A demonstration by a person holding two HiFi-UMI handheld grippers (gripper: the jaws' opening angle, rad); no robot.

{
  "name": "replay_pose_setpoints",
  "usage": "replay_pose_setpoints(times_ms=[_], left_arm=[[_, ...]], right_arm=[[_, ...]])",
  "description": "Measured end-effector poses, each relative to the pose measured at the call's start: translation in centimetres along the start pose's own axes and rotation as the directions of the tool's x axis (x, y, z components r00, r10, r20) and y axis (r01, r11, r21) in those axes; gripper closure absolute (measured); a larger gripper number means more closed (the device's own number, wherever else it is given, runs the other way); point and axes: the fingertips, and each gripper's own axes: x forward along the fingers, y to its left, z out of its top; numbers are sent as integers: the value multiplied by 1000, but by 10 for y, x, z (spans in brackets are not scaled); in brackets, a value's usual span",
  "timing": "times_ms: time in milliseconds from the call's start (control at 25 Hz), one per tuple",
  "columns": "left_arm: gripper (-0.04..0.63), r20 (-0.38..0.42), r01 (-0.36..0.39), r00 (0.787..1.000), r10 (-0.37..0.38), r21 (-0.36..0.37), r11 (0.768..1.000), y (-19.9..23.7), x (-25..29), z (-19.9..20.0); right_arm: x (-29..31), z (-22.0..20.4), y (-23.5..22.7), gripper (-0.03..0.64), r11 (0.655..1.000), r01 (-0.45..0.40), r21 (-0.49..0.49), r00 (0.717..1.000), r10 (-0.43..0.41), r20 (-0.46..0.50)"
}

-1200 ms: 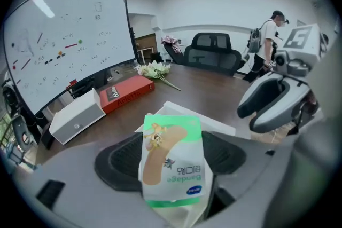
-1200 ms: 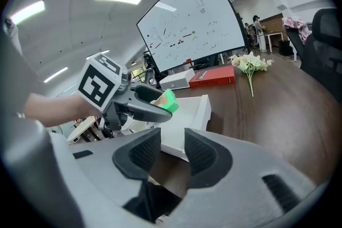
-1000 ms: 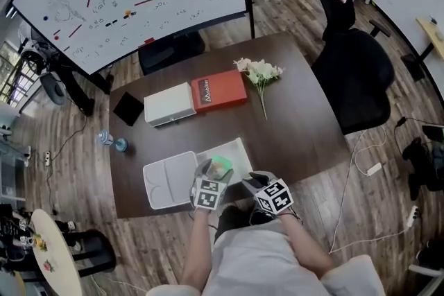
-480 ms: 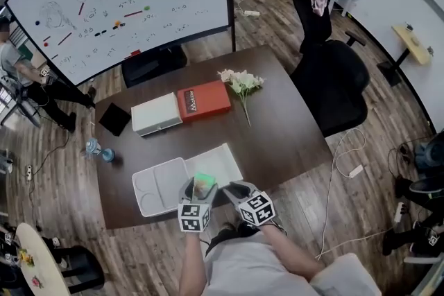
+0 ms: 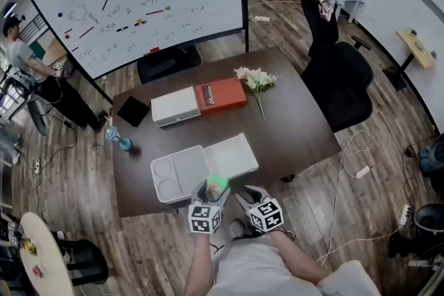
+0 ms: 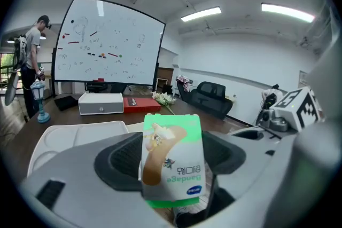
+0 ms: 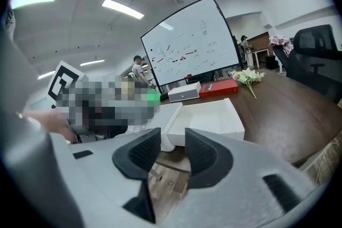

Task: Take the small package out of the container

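Observation:
My left gripper (image 5: 212,190) is shut on the small package (image 5: 218,183), a green and white bandage packet (image 6: 172,160) that stands upright between its pads. It hovers at the table's front edge, just in front of the open white container (image 5: 234,155). The container's lid (image 5: 177,173) lies flat to the left of it. My right gripper (image 5: 248,195) is beside the left one, off the table edge. Its jaws (image 7: 172,149) are opening with nothing between them, and wood floor shows below. The container (image 7: 214,123) looks empty in the right gripper view.
At the back of the dark table (image 5: 298,128) lie a white box (image 5: 176,106), a red box (image 5: 220,95) and a bunch of flowers (image 5: 255,80). A black tablet (image 5: 132,111) and a blue bottle (image 5: 119,142) sit at the left. A black office chair (image 5: 340,83) stands to the right.
Both grippers have drawn back towards me, and the package has come from over the container to the table's front edge. The camera view has shifted.

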Motion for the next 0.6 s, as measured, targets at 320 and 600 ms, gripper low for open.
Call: replay_pose_setpoints(times_ms=[320,600], left_arm=[[264,2,21,1000,-21,-3,1000,15,-33,-10],[264,61,19,998,-17,-29,999,25,-50,-6]], right_arm=[[7,-13,24,466,1000,6,-20,1000,-6,2],[16,-18,59,476,988,-91,-123,996,89,-21]])
